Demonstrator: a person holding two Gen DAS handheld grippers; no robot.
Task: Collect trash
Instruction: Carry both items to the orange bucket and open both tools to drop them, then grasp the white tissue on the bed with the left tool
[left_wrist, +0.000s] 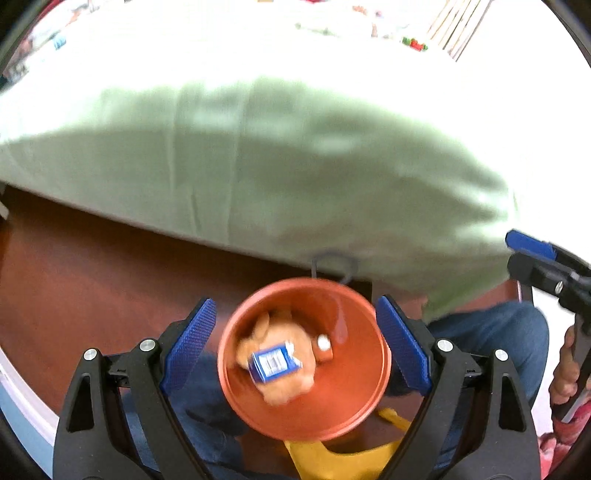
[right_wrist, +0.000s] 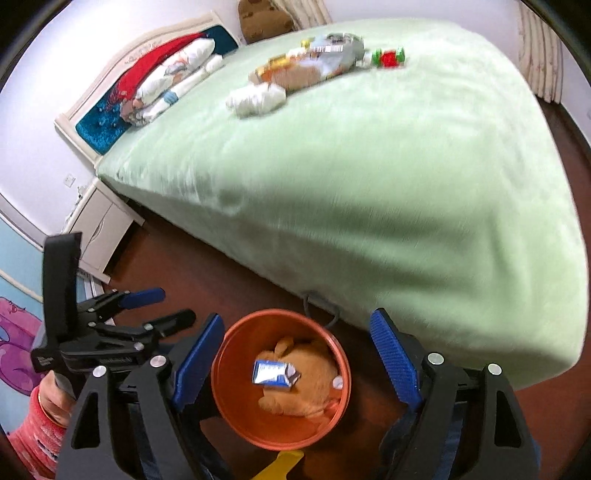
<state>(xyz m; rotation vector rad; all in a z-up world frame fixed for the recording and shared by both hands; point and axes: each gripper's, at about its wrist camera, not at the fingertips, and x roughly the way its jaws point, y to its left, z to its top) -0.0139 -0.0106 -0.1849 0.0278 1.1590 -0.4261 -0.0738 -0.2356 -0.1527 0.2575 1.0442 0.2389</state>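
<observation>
An orange bin (left_wrist: 354, 406) (right_wrist: 236, 417) stands on the dark wood floor beside the bed. Inside lie a blue and white carton (left_wrist: 274, 364) (right_wrist: 274, 374), crumpled tan paper (left_wrist: 291, 384) (right_wrist: 306, 398) and a small white cap (left_wrist: 324, 343). My left gripper (left_wrist: 297, 347) is open and empty above the bin. My right gripper (right_wrist: 297, 360) is open and empty above the bin too. More trash lies far off on the green bed (right_wrist: 369, 166): a white wad (right_wrist: 258, 98), a pile of wrappers (right_wrist: 314, 62) and a red and green wrapper (right_wrist: 389, 57).
Pillows and a red cloth (right_wrist: 162, 79) lie at the headboard. A white nightstand (right_wrist: 103, 225) stands left of the bed. A yellow object (left_wrist: 340, 458) lies on the floor below the bin. A black loop (left_wrist: 332, 264) hangs at the bed's edge.
</observation>
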